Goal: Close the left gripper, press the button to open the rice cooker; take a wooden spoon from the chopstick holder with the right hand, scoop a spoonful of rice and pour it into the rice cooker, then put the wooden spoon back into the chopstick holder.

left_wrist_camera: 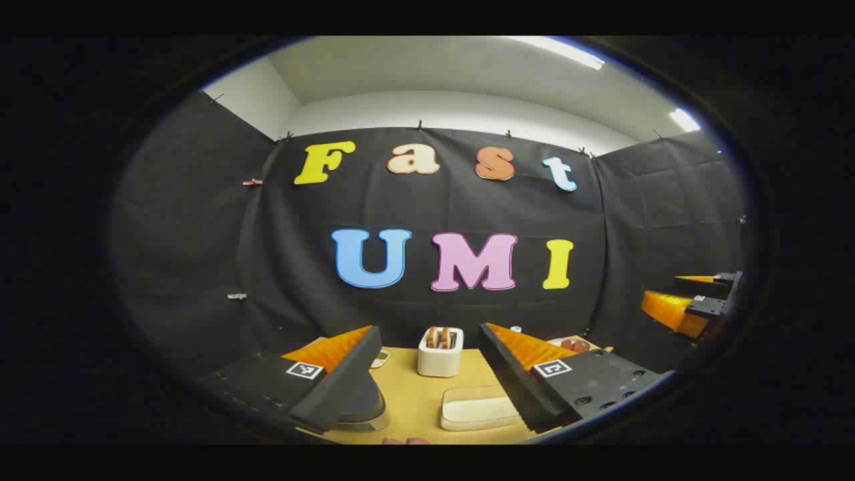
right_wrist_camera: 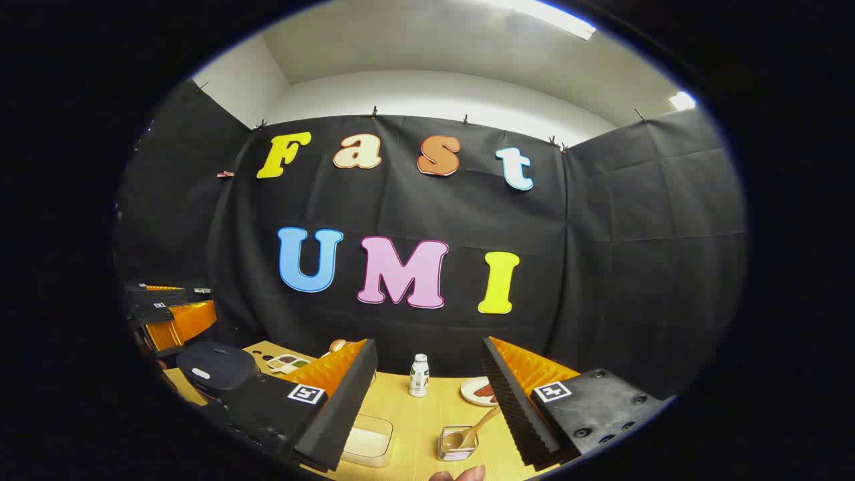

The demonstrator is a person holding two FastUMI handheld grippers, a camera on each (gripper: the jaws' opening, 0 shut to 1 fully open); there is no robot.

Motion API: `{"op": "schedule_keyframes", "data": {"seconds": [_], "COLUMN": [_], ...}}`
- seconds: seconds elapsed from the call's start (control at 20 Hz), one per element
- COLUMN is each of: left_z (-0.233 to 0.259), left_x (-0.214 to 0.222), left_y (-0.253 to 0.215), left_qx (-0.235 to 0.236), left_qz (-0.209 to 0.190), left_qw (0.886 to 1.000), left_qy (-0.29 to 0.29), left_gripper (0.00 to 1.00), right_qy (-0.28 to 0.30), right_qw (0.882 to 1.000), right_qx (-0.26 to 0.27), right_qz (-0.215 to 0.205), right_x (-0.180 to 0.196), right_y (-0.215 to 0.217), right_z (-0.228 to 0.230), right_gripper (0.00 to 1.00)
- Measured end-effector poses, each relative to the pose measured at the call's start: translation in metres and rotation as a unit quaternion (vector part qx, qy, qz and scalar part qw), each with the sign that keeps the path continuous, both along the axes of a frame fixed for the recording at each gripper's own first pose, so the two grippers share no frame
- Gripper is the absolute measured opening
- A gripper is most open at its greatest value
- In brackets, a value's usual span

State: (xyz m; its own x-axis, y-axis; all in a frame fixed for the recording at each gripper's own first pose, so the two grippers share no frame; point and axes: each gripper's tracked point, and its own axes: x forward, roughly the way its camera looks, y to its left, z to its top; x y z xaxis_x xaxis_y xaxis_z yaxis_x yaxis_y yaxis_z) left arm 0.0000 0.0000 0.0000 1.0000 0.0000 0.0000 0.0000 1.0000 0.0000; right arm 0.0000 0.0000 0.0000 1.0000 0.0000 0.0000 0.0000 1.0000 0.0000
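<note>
The wooden spoon (right_wrist_camera: 473, 431) leans in the chopstick holder (right_wrist_camera: 456, 446), handle up-right.

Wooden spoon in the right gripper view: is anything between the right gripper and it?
Nothing visible blocks it. The wooden spoon leans in the small clear chopstick holder on the tan table, just ahead of the open right gripper. The small white bottle stands farther back.
</note>
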Motion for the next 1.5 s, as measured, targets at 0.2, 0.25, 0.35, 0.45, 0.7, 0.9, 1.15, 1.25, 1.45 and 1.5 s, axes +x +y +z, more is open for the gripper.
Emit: {"op": "schedule_keyframes", "data": {"seconds": [0.2, 0.25, 0.35, 0.45, 0.7, 0.9, 1.15, 1.25, 1.45, 1.5], "left_z": [-0.003, -0.004, -0.002, 0.000, -0.001, 0.001, 0.001, 0.000, -0.015, -0.018], "left_x": [-0.001, -0.002, -0.003, -0.003, -0.004, -0.004, -0.006, -0.006, -0.005, -0.005], "left_y": [0.005, 0.006, 0.006, 0.007, 0.008, 0.008, 0.012, 0.019, 0.022, 0.021], "left_qx": [-0.002, -0.002, 0.000, 0.002, 0.003, 0.005, 0.006, 0.011, -0.010, -0.017], "left_qz": [0.005, 0.006, 0.006, 0.006, 0.005, 0.006, 0.008, 0.016, -0.001, -0.014], "left_qw": [1.000, 1.000, 1.000, 1.000, 1.000, 1.000, 1.000, 1.000, 1.000, 0.999], "left_qy": [0.003, 0.003, 0.001, -0.002, -0.001, -0.005, -0.005, 0.001, 0.030, 0.034], "left_gripper": [0.99, 0.98, 0.98, 0.98, 0.98, 0.98, 0.96, 0.67, 0.07, 0.07], "right_qy": [-0.002, 0.000, 0.001, -0.002, -0.010, -0.012, -0.010, -0.011, -0.011, -0.011], "right_qw": [1.000, 1.000, 1.000, 1.000, 1.000, 1.000, 1.000, 1.000, 1.000, 1.000], "right_qx": [0.007, 0.006, 0.006, 0.004, -0.007, -0.007, -0.006, -0.009, -0.014, -0.015], "right_qz": [0.001, 0.001, 0.003, 0.005, 0.009, 0.006, 0.005, 0.007, 0.011, 0.010], "right_x": [-0.001, -0.001, -0.001, -0.003, -0.004, -0.003, -0.002, -0.002, -0.002, -0.002], "right_y": [0.004, 0.005, 0.007, 0.011, 0.016, 0.014, 0.014, 0.015, 0.017, 0.018], "right_z": [0.002, 0.001, 0.000, 0.002, 0.007, 0.008, 0.006, 0.007, 0.005, 0.006], "right_gripper": [0.97, 0.97, 0.97, 0.97, 0.97, 0.97, 0.98, 0.98, 0.98, 0.98]}}
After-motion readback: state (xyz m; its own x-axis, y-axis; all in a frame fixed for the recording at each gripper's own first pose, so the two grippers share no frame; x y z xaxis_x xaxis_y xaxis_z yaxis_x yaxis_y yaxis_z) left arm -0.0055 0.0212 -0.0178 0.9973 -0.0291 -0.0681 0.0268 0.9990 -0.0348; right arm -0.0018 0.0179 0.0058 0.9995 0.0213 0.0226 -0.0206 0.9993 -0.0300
